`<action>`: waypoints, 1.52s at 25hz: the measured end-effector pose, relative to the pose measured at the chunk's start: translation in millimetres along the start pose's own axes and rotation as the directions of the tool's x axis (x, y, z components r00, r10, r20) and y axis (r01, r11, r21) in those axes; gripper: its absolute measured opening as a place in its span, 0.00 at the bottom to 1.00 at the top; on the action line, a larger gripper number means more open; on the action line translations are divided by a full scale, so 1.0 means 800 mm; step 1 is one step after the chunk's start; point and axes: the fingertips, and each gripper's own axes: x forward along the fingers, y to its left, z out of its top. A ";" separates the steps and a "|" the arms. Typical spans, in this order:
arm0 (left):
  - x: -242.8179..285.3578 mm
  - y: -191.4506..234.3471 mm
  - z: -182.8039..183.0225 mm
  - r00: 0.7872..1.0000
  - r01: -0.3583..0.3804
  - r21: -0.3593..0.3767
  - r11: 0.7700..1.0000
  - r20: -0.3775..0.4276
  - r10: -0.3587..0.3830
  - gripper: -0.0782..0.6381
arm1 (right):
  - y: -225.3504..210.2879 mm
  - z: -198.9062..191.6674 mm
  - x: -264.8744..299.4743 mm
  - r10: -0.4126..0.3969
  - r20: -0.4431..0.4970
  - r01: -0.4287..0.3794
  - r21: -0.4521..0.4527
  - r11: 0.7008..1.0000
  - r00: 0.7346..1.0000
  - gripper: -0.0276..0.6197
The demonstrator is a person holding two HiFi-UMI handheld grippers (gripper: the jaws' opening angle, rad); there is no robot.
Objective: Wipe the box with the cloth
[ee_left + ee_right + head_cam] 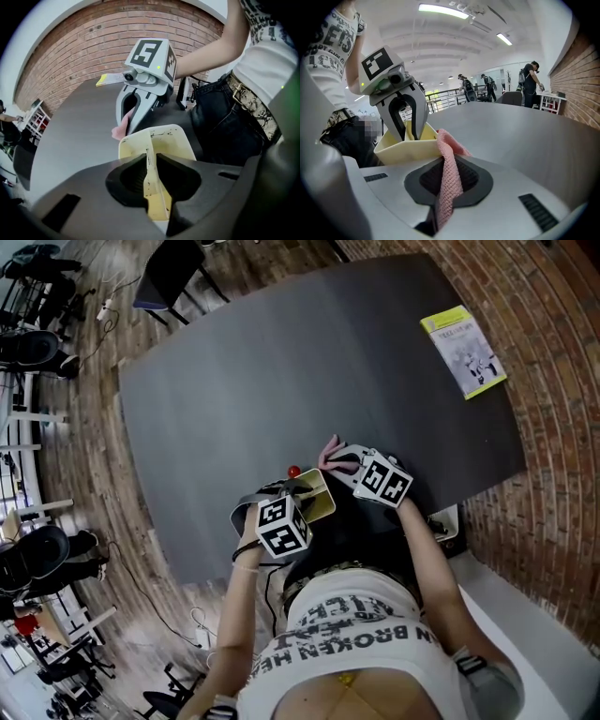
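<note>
- Two hand-held grippers meet just off the near edge of a dark grey table (281, 362), in front of the person's printed white shirt (352, 638) and dark jeans.
- The left gripper (151, 183) points steeply down. Its jaws are clamped on one thin wall of the box (161, 139), and both pads press that wall from either side.
- The box is pale yellow, open-topped and marked with dark specks inside. It sits between the two grippers at the table's near edge; whether its base rests on the table cannot be told.
- The right gripper (449, 190) is tilted less steeply and faces the box from the other side. Its jaws are closed on a pink cloth (451, 159), which hangs folded between the pads.
- The cloth's free end lies against the box's rim at the corner on the right gripper's side.
- A small red round thing (293, 471) lies on the table just beside the box; what it is cannot be made out.
- A yellow-edged booklet (463, 351) lies well apart from all this, near the table's far right corner.
- A brick wall (93, 51) runs along the table's right side, and wood flooring with office chairs (33, 554) lies off to its left.
- Several people (532, 77) stand at the far end of the room.
</note>
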 end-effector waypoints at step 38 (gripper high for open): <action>0.008 -0.040 -0.019 0.985 0.151 0.588 0.794 -0.156 -0.072 0.17 | 0.036 -0.022 0.033 0.234 -0.252 -0.296 -0.248 0.923 0.939 0.07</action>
